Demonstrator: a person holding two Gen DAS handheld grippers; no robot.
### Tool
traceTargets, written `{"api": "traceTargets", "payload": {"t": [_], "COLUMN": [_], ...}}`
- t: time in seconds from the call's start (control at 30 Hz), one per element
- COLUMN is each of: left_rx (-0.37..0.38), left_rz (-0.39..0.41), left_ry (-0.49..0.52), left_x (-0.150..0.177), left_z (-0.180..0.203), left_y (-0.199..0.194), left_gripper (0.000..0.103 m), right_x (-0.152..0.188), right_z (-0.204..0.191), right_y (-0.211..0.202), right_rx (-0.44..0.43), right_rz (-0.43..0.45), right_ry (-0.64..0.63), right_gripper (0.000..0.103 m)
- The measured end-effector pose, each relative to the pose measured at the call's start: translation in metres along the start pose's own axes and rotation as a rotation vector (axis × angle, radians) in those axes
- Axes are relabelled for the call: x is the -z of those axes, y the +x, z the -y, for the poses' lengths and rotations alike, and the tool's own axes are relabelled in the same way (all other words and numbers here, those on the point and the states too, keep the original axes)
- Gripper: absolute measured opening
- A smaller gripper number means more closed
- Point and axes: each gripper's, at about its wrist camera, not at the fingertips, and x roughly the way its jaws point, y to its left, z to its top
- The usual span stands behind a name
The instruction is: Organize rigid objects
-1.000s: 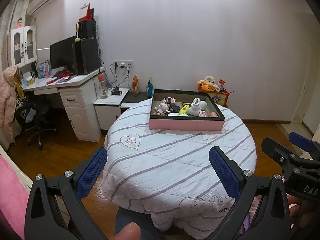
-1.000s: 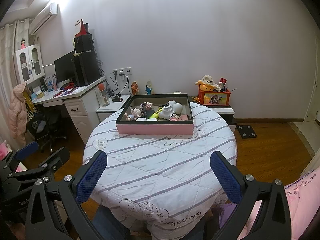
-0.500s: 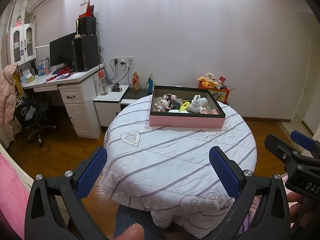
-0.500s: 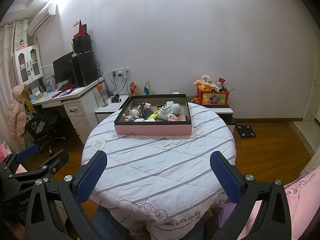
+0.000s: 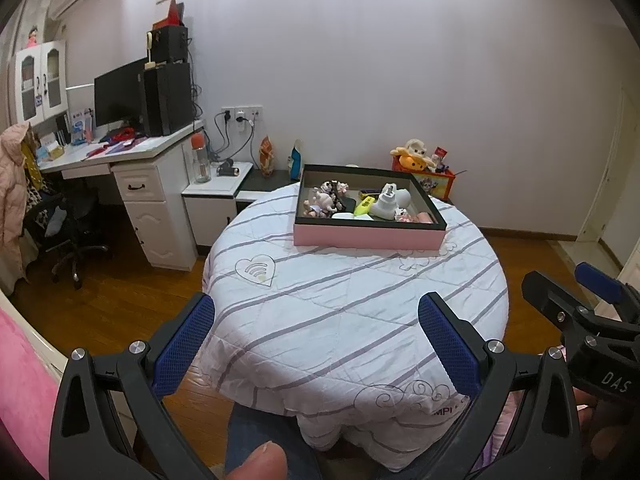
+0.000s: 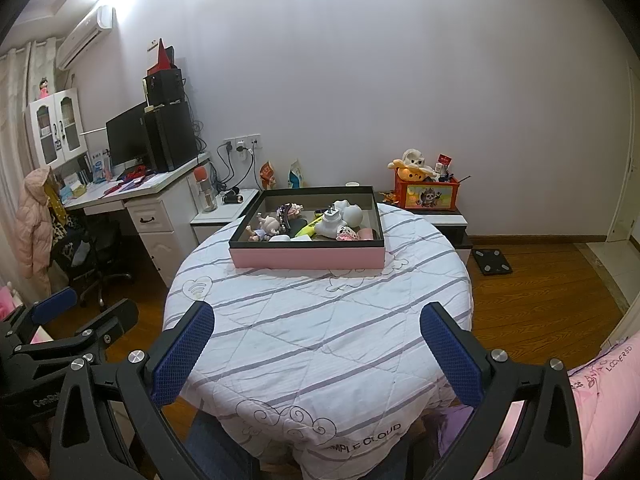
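Pink-sided tray [image 5: 368, 238]: one, on the round table's [image 5: 340, 320] far side, holding several small toys. My left gripper [image 5: 316, 340] and right gripper [image 6: 318, 342]: jaws wide apart, empty, near edge, well short of it.

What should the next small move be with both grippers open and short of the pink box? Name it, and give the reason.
Probably bring the right gripper forward over the table toward the pink box. Both it and the left gripper hang open and empty at the near edge, while the small items all lie in the box at the far side.
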Motion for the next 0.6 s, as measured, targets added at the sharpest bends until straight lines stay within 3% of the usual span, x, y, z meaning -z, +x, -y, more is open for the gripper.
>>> {"api": "traceTargets", "payload": {"t": [0.3,0.6], "left_rx": [-0.045,-0.016], "left_rz": [0.001,-0.001], "left_ry": [0.022,0.014], "left_x": [0.0016,0.0030], "left_z": [0.0023,-0.0012], "left_y": [0.0013,0.0012], "left_gripper": [0.103,0.103], "right_x": [0.0011,0.0012], "right_z": [0.0012,0.0011], "right_y": [0.0014,0.0016], "right_rx": [-0.002,-0.001], "right_rz": [-0.003,-0.006], "right_ry": [0.003,0.004], "right_gripper": [0.103,0.103]}}
